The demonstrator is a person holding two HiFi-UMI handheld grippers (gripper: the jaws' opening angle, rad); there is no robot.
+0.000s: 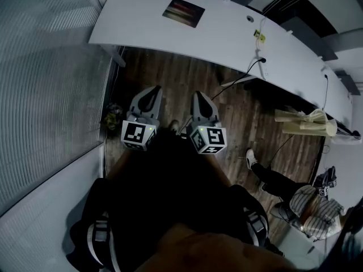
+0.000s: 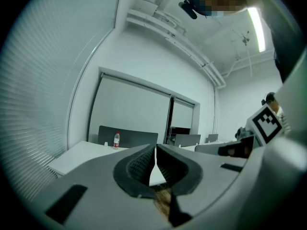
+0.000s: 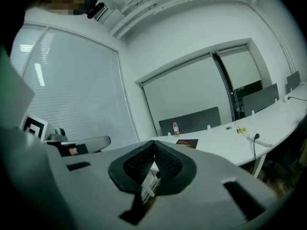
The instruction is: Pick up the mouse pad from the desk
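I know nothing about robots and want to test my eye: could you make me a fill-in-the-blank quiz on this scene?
The mouse pad lies on a ____ desk.
The jaws of the left tool and the right tool are both ____.
The bottle at the desk's far edge has a ____ cap.
Missing words: white; shut; red.

Left gripper point(image 1: 153, 89), right gripper point(image 1: 198, 95): grey shells, black ribbed pads point(image 2: 139, 166); black-and-white marker cube point(image 1: 139, 135) behind each; dark clothing point(image 1: 170, 191) worn
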